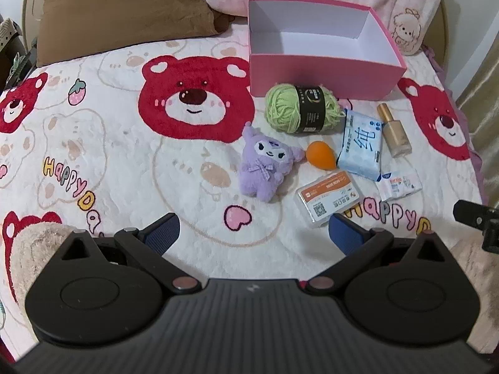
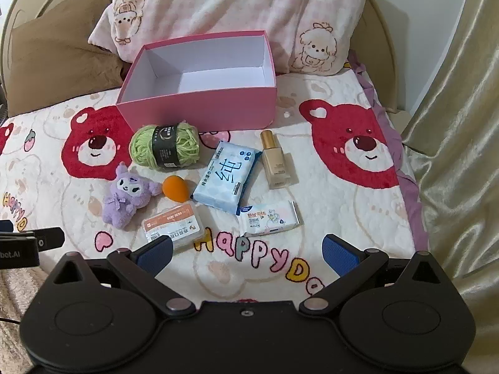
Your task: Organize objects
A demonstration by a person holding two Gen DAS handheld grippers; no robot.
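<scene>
An empty pink box (image 1: pixel 318 76) (image 2: pixel 199 109) stands open on the bear-print bedspread. In front of it lie a green yarn ball (image 1: pixel 301 107) (image 2: pixel 165 150), a purple plush toy (image 1: pixel 265 163) (image 2: pixel 126 194), an orange sponge (image 1: pixel 321 155) (image 2: pixel 176 188), a blue wipes pack (image 1: pixel 361 145) (image 2: pixel 226 177), a gold bottle (image 1: pixel 393 131) (image 2: pixel 275 160), a clear plastic case (image 1: pixel 327 199) (image 2: pixel 174 226) and a small tissue pack (image 1: pixel 399 184) (image 2: pixel 269 218). My left gripper (image 1: pixel 254 233) and right gripper (image 2: pixel 248 252) both hover open and empty, short of the objects.
A brown pillow (image 1: pixel 121 9) and a pink printed pillow (image 2: pixel 237 9) lean at the headboard behind the box. A gold curtain (image 2: pixel 461 143) hangs past the bed's right edge. The other gripper's tip (image 1: pixel 477 218) shows at the right of the left wrist view.
</scene>
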